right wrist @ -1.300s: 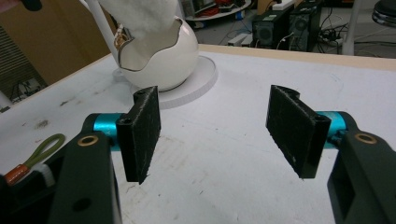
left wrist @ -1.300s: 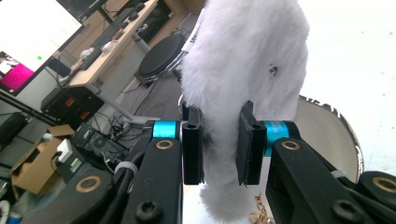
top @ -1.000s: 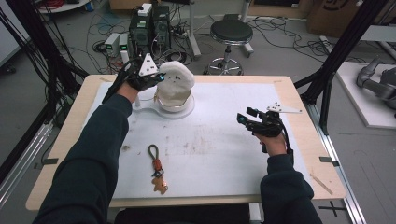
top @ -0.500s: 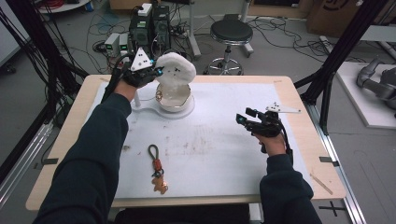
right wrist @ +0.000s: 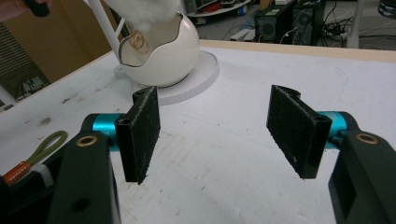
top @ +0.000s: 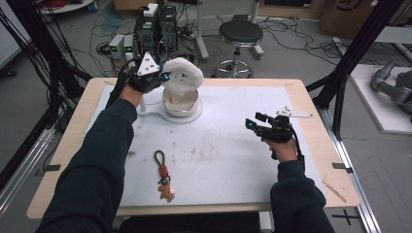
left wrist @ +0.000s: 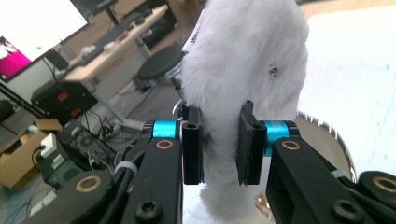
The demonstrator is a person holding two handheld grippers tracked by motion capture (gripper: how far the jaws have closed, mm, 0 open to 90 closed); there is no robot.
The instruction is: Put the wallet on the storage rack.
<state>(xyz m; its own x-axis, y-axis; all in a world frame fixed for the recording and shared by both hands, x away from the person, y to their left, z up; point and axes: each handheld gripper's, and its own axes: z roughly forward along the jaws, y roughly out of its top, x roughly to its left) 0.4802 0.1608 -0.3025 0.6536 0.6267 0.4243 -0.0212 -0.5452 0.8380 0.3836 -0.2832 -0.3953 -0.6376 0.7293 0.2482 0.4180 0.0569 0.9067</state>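
My left gripper (top: 163,77) is shut on a white fluffy pad (top: 182,74), held up just above the white egg-shaped bowl (top: 181,103) on its round base at the back left. In the left gripper view the fluffy pad (left wrist: 243,60) is pinched between both jaws of the left gripper (left wrist: 219,142), with the bowl's rim just below. My right gripper (top: 252,121) hovers open over the right side of the mat. Its jaws stand wide apart with nothing between them in the right gripper view (right wrist: 219,130), facing the egg bowl (right wrist: 161,51).
A keychain with a green loop and a brown charm (top: 163,177) lies on the white mat (top: 218,150) near the front left. A thin white post (top: 142,103) stands on the bowl's base. A stool and computer cases stand behind the table.
My left gripper has lifted the fluffy pad up out of the egg bowl and tilted it. The right gripper has stayed nearly still.
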